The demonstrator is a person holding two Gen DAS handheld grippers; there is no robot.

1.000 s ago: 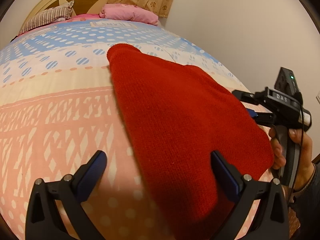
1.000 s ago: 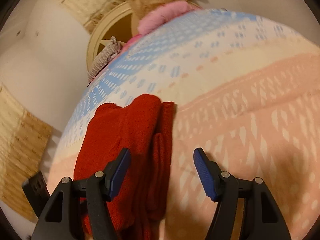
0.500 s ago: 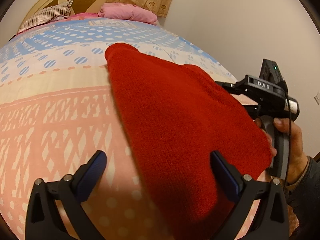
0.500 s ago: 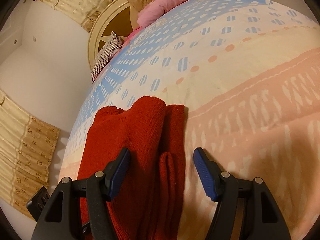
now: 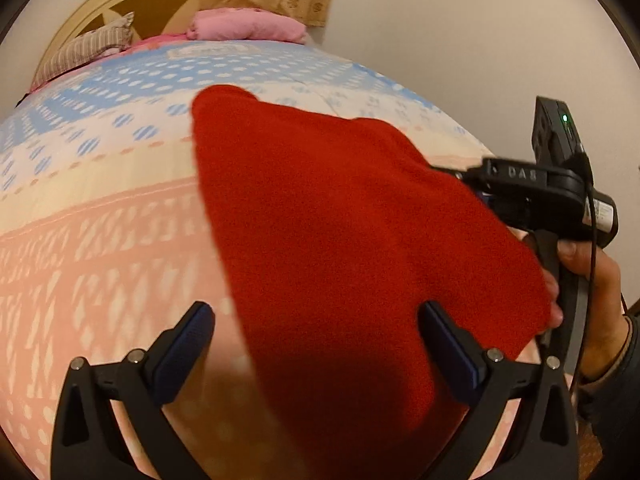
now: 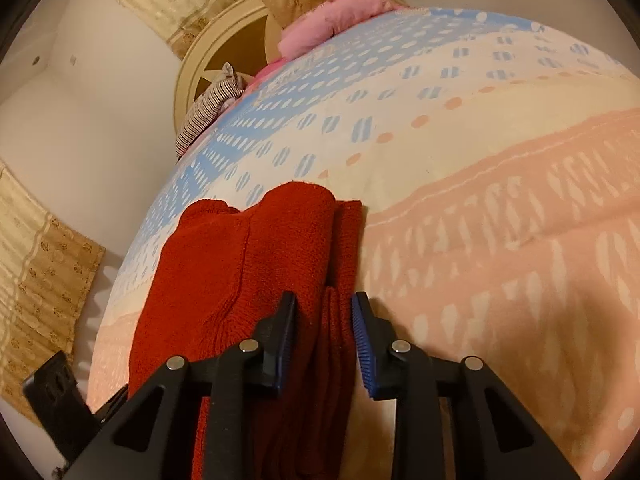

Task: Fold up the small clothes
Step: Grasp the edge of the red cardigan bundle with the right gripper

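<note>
A red knitted sweater [image 5: 340, 240] lies partly folded on the bed. In the left wrist view my left gripper [image 5: 316, 344] is open, its jaws wide apart over the near end of the sweater. In the right wrist view the sweater [image 6: 248, 272] shows its folded layers, and my right gripper [image 6: 324, 340] has its jaws closed in around the folded edge, with a narrow gap still showing. The right gripper also shows in the left wrist view [image 5: 472, 188], held by a hand at the sweater's right edge.
The bed cover [image 5: 100, 220] is pink, cream and blue patterned. A pink pillow [image 5: 244, 28], a striped pillow [image 5: 84, 52] and a round headboard [image 6: 192, 72] are at the far end. A wall [image 5: 460, 40] runs along the right.
My right gripper's jaws have narrowed from wide open to close around the sweater's folded edge, and it has moved in over the sweater. My left gripper has stayed open in place.
</note>
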